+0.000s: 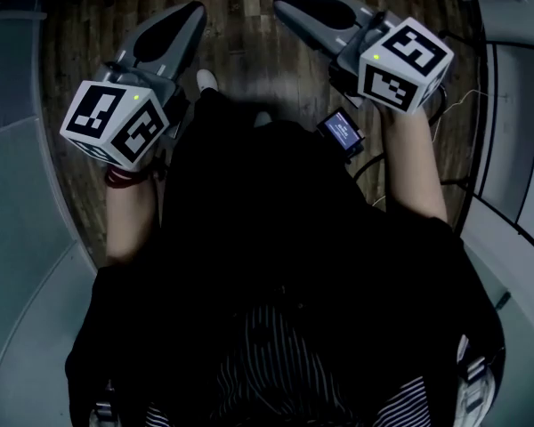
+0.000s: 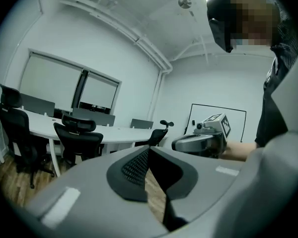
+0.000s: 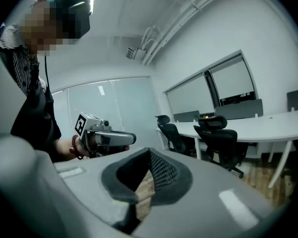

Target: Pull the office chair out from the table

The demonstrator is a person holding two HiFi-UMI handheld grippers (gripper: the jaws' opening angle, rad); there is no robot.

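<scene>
Both tools hang in the air over the wooden floor (image 1: 240,7), just ahead of the person's body. The left hand-held gripper (image 2: 149,148) has its jaws together at the tips, with only a sliver of floorboard showing behind them and nothing between. The right hand-held gripper (image 3: 149,152) is closed on nothing in the same way.

The chairs are well apart from both grippers, across the room at the long white table (image 2: 119,133). In the left gripper view a black office chair (image 2: 79,140) stands at the table's near edge with its back to the camera. A second chair (image 2: 15,128) stands to its left and a third chair (image 2: 156,135) farther off to the right. I cannot tell which one is meant, or how far under the table any of them sits.

The likeliest trouble is the closed jaws. If they reach a backrest shut, they can only push, and a chair on a rolling base would probably slide deeper under the table or spin away. A grip on the headrest looks risky too, since that part may tilt instead of drawing the chair along. An off-centre pull could swivel the seat and knock the base against a table leg or the neighbouring chair. On smooth boards the chair may also roll on into the person's feet.
</scene>
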